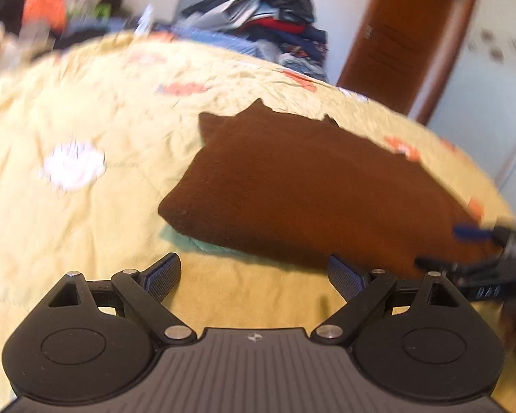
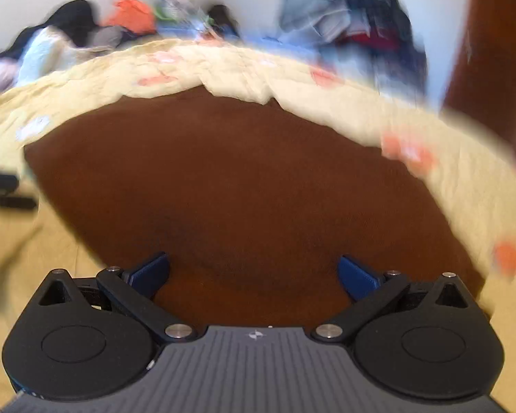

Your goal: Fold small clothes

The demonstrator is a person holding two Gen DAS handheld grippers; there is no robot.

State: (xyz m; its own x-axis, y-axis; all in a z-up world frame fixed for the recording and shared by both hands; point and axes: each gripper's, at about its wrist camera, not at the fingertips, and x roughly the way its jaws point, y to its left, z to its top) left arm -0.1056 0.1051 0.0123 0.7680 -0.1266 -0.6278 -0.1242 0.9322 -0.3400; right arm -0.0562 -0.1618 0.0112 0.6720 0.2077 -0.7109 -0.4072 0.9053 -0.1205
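Observation:
A small brown garment (image 1: 292,189) lies folded flat on the pale yellow bedspread (image 1: 86,110). It fills the middle of the right wrist view (image 2: 237,186). My left gripper (image 1: 254,272) is open and empty, just short of the garment's near edge. My right gripper (image 2: 254,272) is open and empty, low over the garment's near part. It also shows at the right edge of the left wrist view (image 1: 471,241), at the garment's right end. Both views are motion-blurred.
The bedspread (image 2: 326,96) has orange and white prints. A heap of mixed clothes (image 1: 268,13) lies beyond the bed's far edge. A brown wooden door (image 1: 406,34) stands at the far right. An orange item (image 2: 134,13) and dark clutter lie at the far left.

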